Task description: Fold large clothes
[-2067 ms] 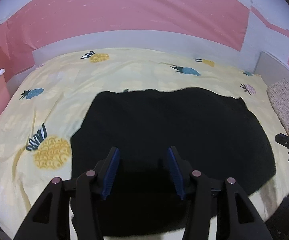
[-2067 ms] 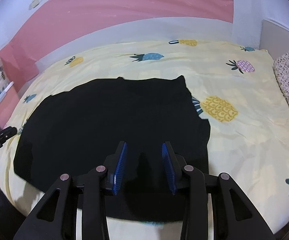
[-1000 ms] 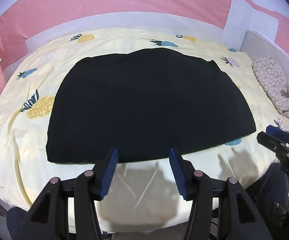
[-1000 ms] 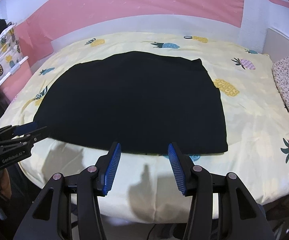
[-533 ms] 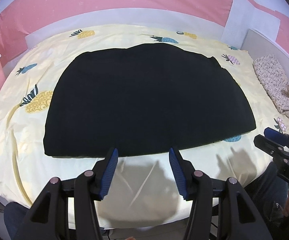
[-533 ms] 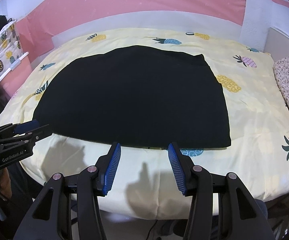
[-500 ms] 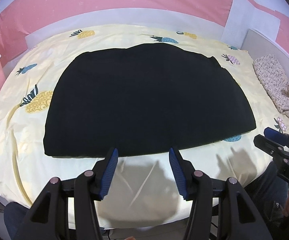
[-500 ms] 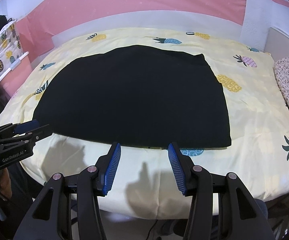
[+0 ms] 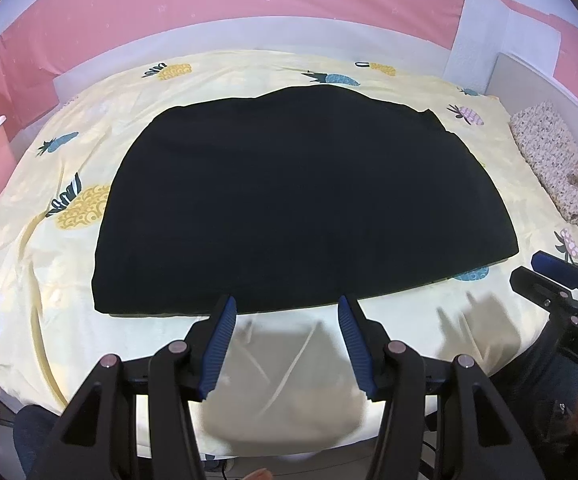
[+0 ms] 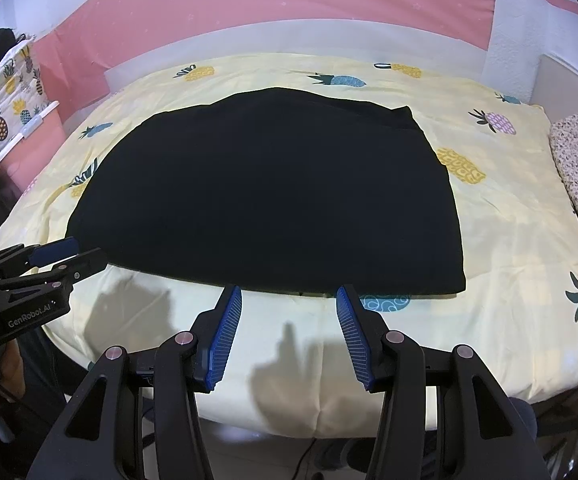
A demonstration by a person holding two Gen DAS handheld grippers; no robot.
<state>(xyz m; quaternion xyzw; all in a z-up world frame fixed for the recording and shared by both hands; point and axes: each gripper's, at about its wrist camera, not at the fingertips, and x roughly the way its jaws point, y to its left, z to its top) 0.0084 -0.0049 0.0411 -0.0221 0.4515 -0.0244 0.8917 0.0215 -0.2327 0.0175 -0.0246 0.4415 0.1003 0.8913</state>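
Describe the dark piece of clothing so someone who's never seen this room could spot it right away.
Find the bed with the yellow pineapple-print sheet. Spread flat across its middle lies the black garment, near edge toward the person. It is the only plain, dark item; the speckled pillow at the right is pale.

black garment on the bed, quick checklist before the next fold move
1. Black garment lies flat on the pineapple sheet, no bunching seen: ok.
2. Left gripper open, holding nothing: ok.
3. Right gripper open, holding nothing: ok.
4. Near hem free of both grippers, which hang off the bed's front edge: ok.
5. Nothing resting on the garment: ok.
6. Which garment it is, and its layers or earlier folds: cannot tell, the black cloth shows no detail.
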